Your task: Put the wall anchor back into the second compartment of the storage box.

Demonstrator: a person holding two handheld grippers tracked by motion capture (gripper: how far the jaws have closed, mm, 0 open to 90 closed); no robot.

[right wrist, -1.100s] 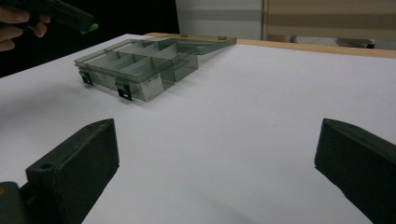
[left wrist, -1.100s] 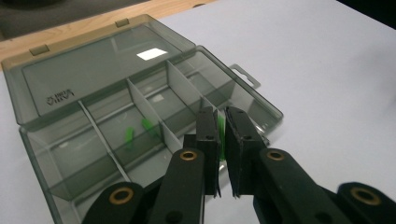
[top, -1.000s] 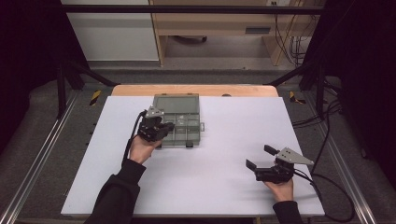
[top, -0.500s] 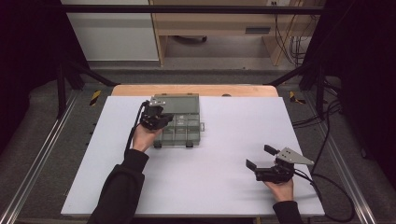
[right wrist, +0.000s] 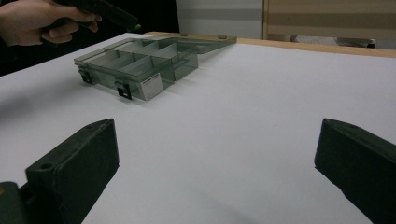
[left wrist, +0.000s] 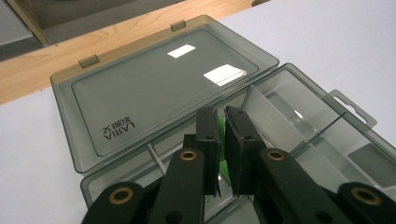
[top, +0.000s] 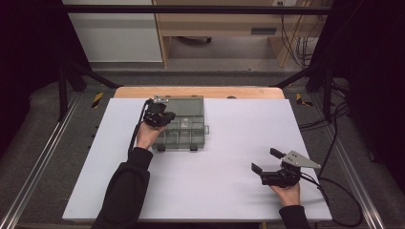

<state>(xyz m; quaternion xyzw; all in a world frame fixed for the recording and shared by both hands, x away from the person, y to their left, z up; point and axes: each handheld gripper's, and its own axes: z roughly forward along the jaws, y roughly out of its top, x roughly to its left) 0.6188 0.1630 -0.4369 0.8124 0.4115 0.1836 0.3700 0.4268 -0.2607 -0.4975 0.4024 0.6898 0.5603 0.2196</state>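
Left tongs (left wrist: 220,140) clamped on small green piece (left wrist: 219,135), over open organizer box (top: 184,125) on counter. Placing step; next: lower into a compartment, release. Right tongs (top: 267,161) apart, well away from box.

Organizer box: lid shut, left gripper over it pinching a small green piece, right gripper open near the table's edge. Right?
Not quite: the organizer box has its lid open, lying flat behind the compartments, as the left gripper view shows. The rest holds: the left gripper pinches a small green piece over it, and the right gripper is open near the table's edge.
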